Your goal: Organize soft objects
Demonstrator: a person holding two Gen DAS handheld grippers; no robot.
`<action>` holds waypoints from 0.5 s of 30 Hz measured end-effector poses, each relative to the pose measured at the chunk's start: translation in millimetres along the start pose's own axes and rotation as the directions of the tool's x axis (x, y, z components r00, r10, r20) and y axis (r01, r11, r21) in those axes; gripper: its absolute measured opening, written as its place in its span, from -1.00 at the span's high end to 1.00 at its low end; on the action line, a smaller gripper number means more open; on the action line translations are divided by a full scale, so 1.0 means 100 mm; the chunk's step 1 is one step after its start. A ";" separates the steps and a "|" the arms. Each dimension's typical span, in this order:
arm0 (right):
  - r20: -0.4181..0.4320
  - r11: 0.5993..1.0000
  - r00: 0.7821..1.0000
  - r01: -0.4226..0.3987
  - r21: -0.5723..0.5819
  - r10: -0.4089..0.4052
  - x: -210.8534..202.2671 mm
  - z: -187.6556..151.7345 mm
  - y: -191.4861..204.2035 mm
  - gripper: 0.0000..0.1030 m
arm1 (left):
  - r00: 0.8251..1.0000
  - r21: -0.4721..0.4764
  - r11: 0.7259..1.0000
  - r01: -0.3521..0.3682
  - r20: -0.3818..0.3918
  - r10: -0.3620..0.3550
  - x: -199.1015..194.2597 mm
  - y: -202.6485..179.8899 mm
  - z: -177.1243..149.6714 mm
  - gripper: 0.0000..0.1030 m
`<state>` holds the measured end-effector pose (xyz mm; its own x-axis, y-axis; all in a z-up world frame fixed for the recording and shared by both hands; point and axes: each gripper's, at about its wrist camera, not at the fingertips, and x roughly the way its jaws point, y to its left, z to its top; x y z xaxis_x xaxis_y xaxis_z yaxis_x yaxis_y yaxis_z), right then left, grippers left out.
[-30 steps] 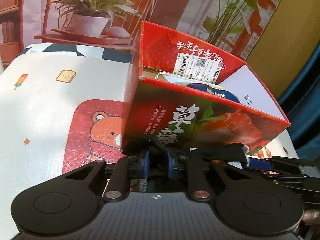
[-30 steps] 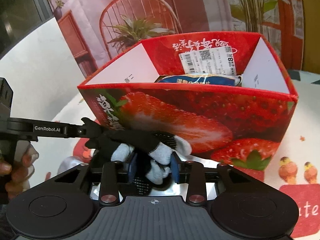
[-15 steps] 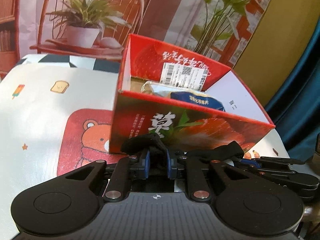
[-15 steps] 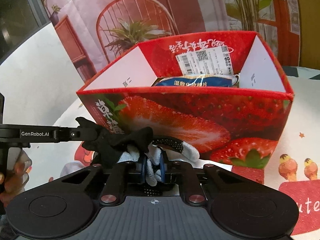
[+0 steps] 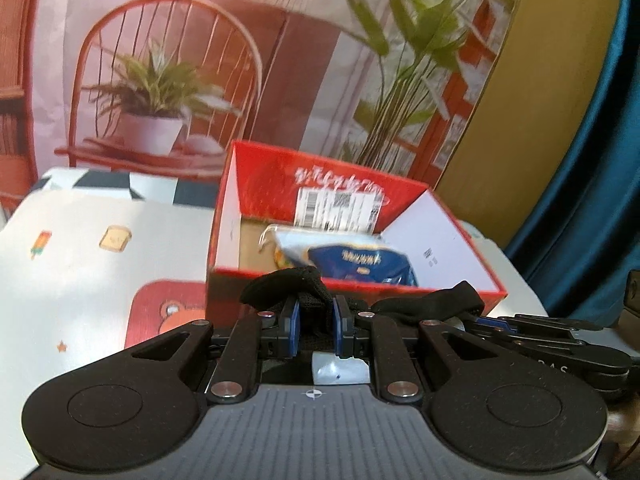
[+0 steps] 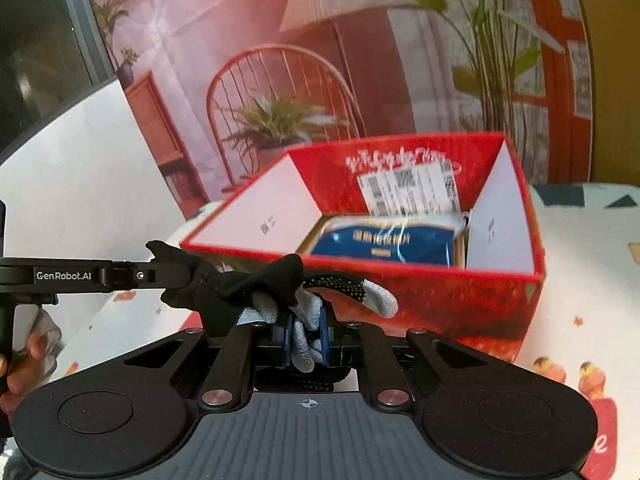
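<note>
Cartoon-print tablecloth [image 5: 80, 280] under red strawberry box [image 6: 420, 292]; left hand-held gripper [image 5: 314, 326] and right hand-held gripper [image 6: 306, 336] both clamped on black-grey glove [image 6: 256, 284]

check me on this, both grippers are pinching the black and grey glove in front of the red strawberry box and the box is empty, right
Not quite: the red strawberry box is not empty. The right wrist view shows a blue packet lying inside it. The rest holds: the left gripper and right gripper both pinch the glove in front of the box.

Cartoon-print tablecloth [image 5: 100, 280], printed backdrop [image 5: 280, 80]
</note>
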<state>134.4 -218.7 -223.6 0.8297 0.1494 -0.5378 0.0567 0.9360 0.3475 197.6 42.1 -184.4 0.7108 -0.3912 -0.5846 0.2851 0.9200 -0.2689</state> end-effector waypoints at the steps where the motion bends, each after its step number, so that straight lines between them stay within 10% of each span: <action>1: 0.008 1.000 1.000 0.000 0.000 0.000 -0.02 0.03 0.00 0.76 | 1.000 0.005 1.000 0.001 0.009 -0.001 -0.02 -0.02 0.03 0.66; 15: 0.102 1.000 0.995 0.004 -0.011 -0.003 -0.22 0.49 -0.04 0.76 | 0.996 0.045 0.999 0.011 0.093 -0.015 -0.05 -0.23 0.41 0.66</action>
<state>143.3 -241.8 -175.8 0.8821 0.1131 -0.4573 0.0539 0.9401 0.3366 213.9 23.9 -144.1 0.7629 -0.4012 -0.5069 0.3218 0.9158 -0.2405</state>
